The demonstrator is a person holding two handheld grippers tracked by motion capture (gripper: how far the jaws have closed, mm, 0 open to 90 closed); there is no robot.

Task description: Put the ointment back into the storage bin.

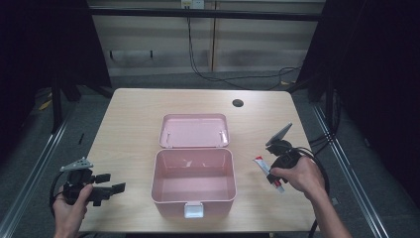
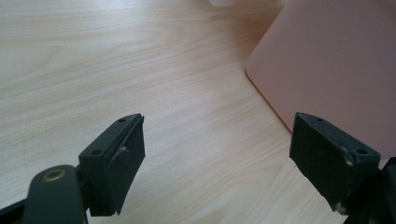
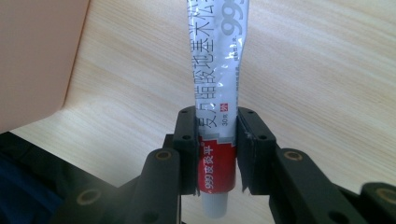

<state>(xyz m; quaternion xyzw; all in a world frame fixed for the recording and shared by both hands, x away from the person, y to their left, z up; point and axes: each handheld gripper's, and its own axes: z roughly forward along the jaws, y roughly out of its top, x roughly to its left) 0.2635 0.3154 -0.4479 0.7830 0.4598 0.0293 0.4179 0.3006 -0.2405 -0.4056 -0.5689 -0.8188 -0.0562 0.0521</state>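
From the high view, the pink box (image 1: 193, 181) sits open in the middle of the table (image 1: 133, 124), lid (image 1: 194, 130) thrown back flat behind it, and the inside looks bare. Off to its right, the right tongs (image 1: 271, 171) are clenched on a red-and-white tube (image 1: 267, 172), and the tube is carried just above the table, close beside the box's right wall. So the box lies to the left of those tongs, and the right hand (image 1: 299, 174) is plainly the one placed for a drop into it. The left tongs (image 1: 115, 187) wait near the table's front left corner, pointing toward the box, apart from it.

Over to the left gripper view: both jaws stand wide, released, nothing between them but bare wood. The box's pink wall (image 2: 327, 65) fills the upper right, beyond the right-hand jaw.

Now the right gripper view: the tube (image 3: 215, 93) runs straight out along the line of the jaws, its long axis pointing away from the hand. The pads bite on the red band near the cap end, the white cap poking out behind the grip, the crimped printed end leading. A slab of pink, the box (image 3: 32, 60), shows at upper left. The judgement: a short swing that way, and the tube goes over the rim nose first.
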